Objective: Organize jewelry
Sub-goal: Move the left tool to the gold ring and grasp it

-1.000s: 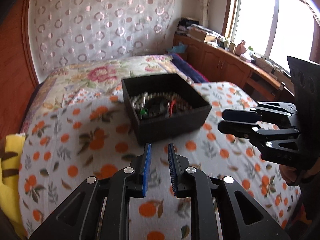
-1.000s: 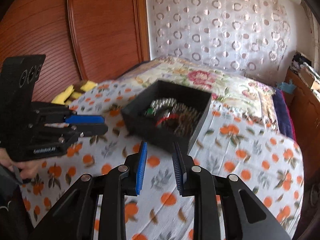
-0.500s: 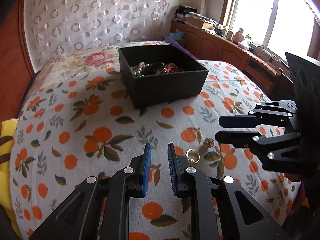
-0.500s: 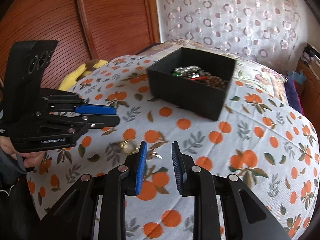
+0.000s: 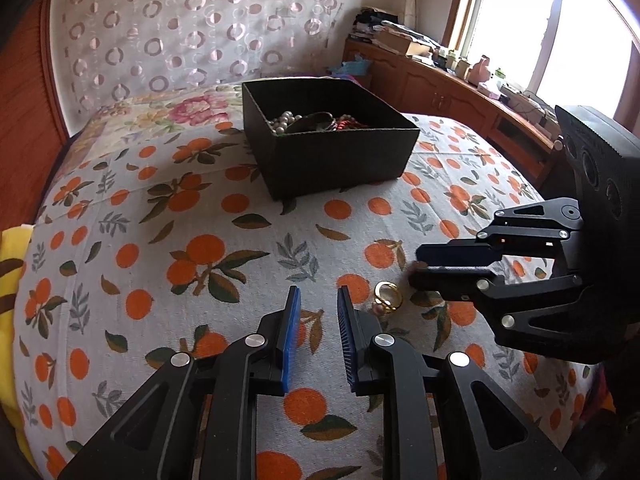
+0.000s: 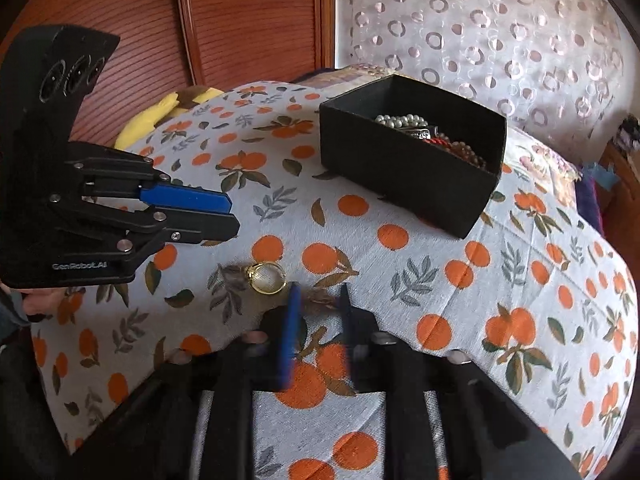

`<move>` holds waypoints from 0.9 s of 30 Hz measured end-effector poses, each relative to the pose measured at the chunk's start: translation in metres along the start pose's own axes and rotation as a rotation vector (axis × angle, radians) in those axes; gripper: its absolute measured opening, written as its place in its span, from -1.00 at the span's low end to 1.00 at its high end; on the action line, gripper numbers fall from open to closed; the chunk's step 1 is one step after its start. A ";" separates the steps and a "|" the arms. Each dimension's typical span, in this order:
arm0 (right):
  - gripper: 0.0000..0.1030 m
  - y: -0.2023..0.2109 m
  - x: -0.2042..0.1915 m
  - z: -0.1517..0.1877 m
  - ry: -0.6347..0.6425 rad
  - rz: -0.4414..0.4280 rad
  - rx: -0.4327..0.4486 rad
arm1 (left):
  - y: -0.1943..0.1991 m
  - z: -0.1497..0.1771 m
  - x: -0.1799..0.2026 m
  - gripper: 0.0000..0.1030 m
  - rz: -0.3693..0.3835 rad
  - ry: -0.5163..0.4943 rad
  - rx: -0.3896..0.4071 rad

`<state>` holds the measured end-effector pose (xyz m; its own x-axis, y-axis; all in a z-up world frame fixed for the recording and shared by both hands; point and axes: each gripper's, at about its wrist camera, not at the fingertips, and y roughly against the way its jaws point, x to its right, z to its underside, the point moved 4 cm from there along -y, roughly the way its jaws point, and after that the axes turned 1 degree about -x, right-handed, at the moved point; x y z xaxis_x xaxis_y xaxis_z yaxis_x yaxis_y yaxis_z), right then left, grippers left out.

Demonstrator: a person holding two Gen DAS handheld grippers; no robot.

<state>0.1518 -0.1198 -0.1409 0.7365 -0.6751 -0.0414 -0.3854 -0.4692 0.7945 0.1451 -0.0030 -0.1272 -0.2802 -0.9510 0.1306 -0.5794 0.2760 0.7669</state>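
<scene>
Two hand-held grippers flank the gold ring (image 5: 386, 296), empty: left (image 5: 316, 294) opening, right (image 6: 318, 292) closing.

Our left claw (image 5: 318, 300), jaws opening on nothing, hovers over the orange-printed bedspread (image 5: 224, 248); a gold ring (image 5: 387, 298) lies beside it, perhaps touching the right claw (image 5: 416, 265). Beyond sits a black square box (image 5: 336, 160) of beads.

A bed (image 5: 168, 240) under an orange-print cover carried a black box (image 5: 332, 160) of beads well beyond the fingers (image 5: 290, 328). A gold ring (image 5: 386, 298) lay on the cover just right of the left fingers.
</scene>
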 end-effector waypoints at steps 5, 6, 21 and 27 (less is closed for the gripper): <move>-0.67 0.011 0.015 0.002 -0.030 0.016 0.022 | 0.001 -0.002 0.012 -0.50 0.027 -0.016 0.002; -0.67 0.012 0.018 0.002 -0.039 0.021 0.026 | 0.001 -0.002 0.015 -0.50 0.033 -0.022 0.000; -0.67 0.022 0.033 0.005 -0.080 0.028 0.053 | -0.014 0.001 0.040 -0.49 0.049 -0.067 -0.027; -0.67 0.021 0.034 0.005 -0.080 0.026 0.053 | -0.014 0.001 0.039 -0.78 0.039 -0.069 -0.023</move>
<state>0.1657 -0.1554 -0.1285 0.6803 -0.7294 -0.0712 -0.4337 -0.4790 0.7632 0.1417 -0.0442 -0.1338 -0.3543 -0.9277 0.1174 -0.5501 0.3083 0.7761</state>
